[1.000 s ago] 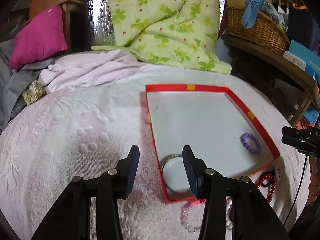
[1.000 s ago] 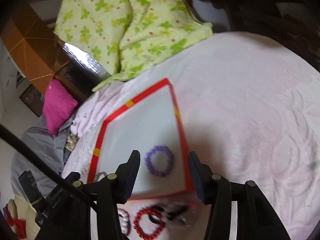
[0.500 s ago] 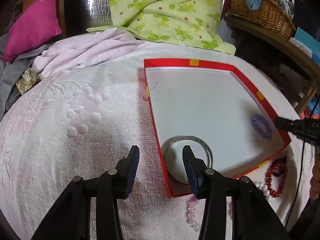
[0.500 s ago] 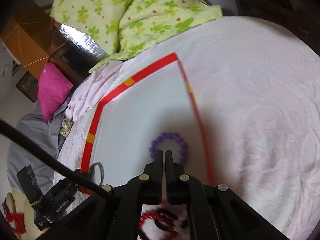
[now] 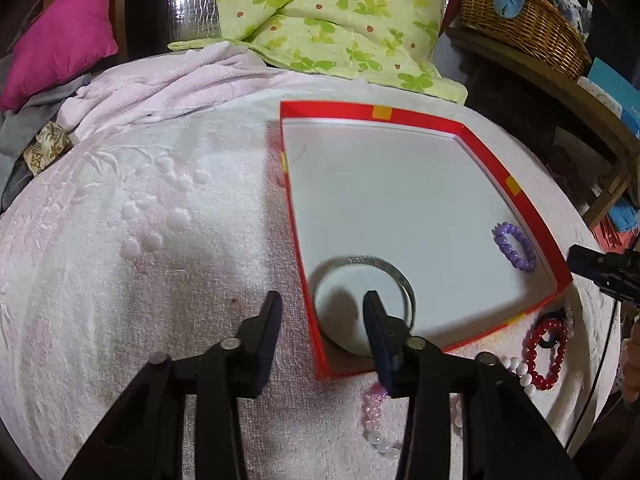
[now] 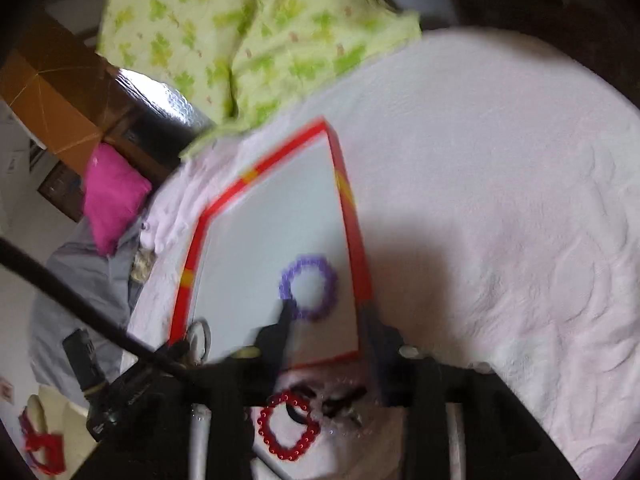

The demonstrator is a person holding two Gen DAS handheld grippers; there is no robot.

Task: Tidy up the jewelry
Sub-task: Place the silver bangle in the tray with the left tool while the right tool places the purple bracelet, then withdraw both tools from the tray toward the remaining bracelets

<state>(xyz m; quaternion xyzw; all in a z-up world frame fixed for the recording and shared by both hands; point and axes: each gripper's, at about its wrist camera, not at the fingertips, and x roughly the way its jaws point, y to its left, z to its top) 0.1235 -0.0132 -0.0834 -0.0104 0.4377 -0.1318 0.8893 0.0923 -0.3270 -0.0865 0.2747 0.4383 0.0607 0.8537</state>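
While edged red, tray (image 5: 532,216) holds bangle (image 5: 362,280), purple bracelet (image 5: 514,246).

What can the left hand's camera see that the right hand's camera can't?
Only the left wrist view shows the wicker basket and the pink and white beads lying on the towel near the left tongs, which are closing with nothing between them. Only the right wrist view shows the brown cardboard box and the right tongs, opening and empty. Both show the red tray, purple bracelet, silver bangle, red bracelet, green quilt and pink pillow.
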